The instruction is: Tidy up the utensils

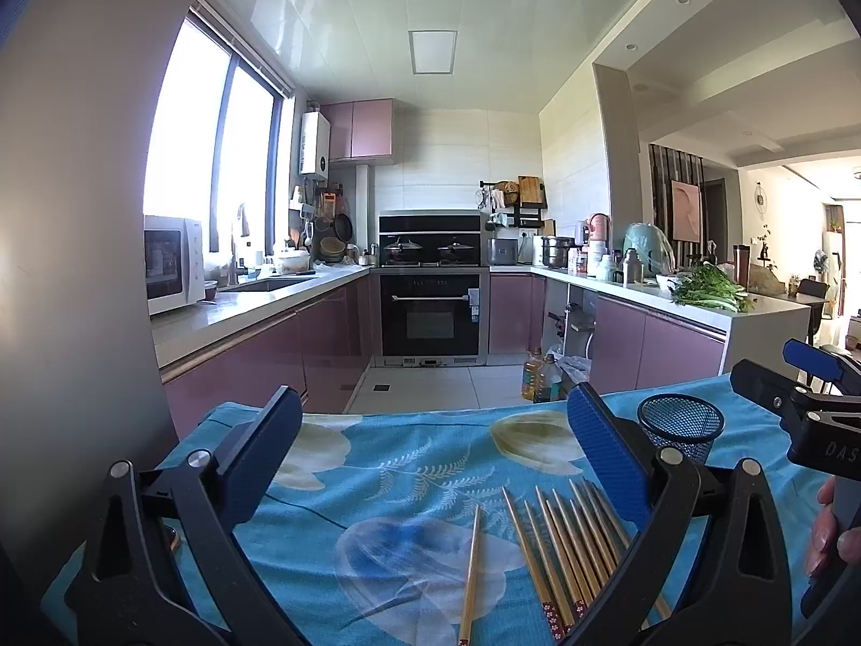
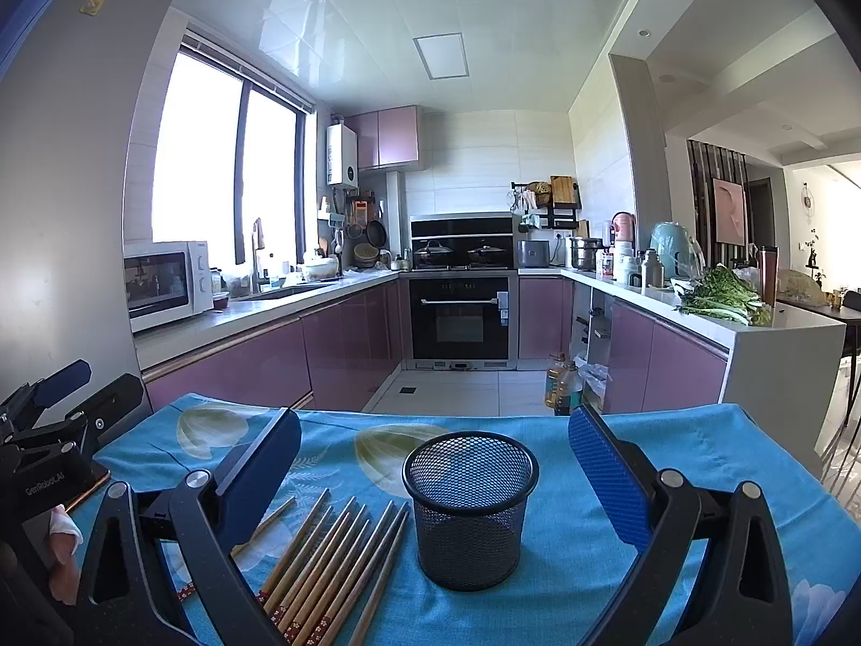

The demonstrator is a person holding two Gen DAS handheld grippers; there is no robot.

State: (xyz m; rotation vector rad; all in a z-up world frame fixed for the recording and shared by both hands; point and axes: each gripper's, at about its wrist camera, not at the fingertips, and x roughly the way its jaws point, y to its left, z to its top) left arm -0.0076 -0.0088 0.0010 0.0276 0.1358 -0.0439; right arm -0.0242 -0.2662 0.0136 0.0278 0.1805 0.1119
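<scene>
Several wooden chopsticks lie side by side on a blue flowered cloth, with one single chopstick apart to their left. They also show in the right wrist view. A black mesh holder stands upright and looks empty, right of the chopsticks; it also shows in the left wrist view. My left gripper is open above the cloth, over the chopsticks. My right gripper is open and empty, with the holder between its fingers' line of sight.
The cloth-covered table ends ahead at a tiled kitchen floor. Oil bottles stand on the floor past the far edge. Purple cabinets line both sides, an oven stands at the back. The right gripper shows in the left wrist view.
</scene>
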